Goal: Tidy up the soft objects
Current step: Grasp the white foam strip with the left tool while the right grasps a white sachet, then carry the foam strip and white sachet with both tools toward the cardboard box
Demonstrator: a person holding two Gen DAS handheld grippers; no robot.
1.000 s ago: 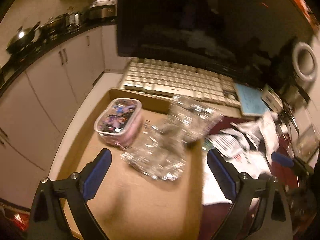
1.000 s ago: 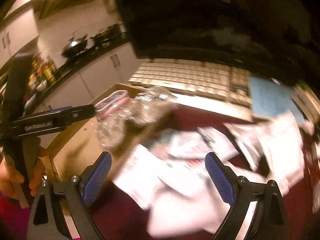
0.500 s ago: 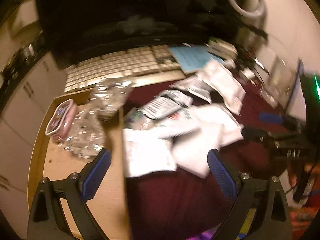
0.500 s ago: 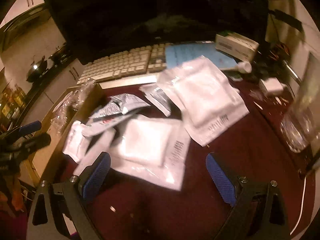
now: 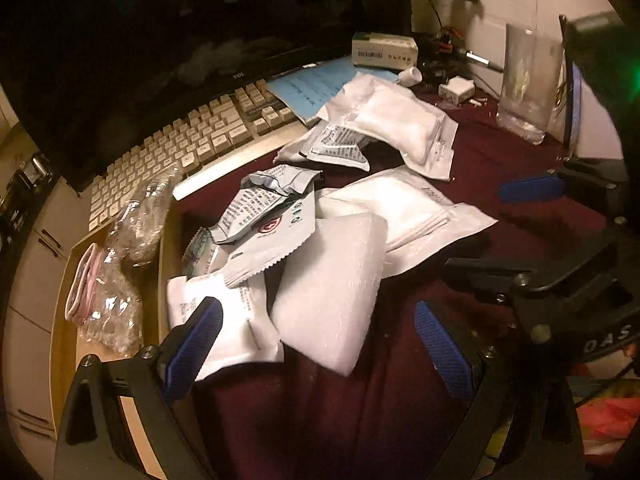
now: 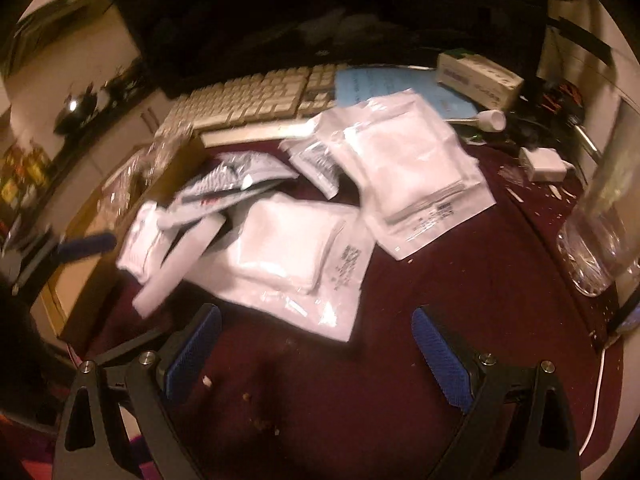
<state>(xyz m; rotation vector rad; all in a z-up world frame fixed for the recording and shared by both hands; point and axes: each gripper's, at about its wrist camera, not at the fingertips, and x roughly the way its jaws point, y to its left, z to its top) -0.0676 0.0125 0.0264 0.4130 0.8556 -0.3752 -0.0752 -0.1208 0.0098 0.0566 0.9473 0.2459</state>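
Several soft white packets (image 5: 332, 284) lie heaped on the dark red cloth (image 5: 320, 420), with a printed grey sachet (image 5: 260, 204) on top. The same packet pile (image 6: 288, 252) fills the right wrist view. A cardboard box (image 5: 60, 344) at the left holds crinkled clear bags (image 5: 116, 308) and a pink-rimmed case (image 5: 82, 288). My left gripper (image 5: 320, 344) hangs open just above the nearest packets. My right gripper (image 6: 316, 354) is open over bare cloth, short of the pile; one of its blue pads (image 5: 528, 190) shows at the right of the left wrist view.
A beige keyboard (image 5: 192, 136) and dark monitor (image 5: 160, 40) stand behind the pile. A blue sheet (image 6: 384, 88), a small white carton (image 6: 480, 76), a white charger (image 6: 544, 162) and a clear bag (image 6: 600, 232) crowd the back right. Crumbs dot the cloth.
Both views have swung from the cardboard box rightward onto the packet pile. My left gripper has come closer and lower over the nearest packets. Both grippers stay open.
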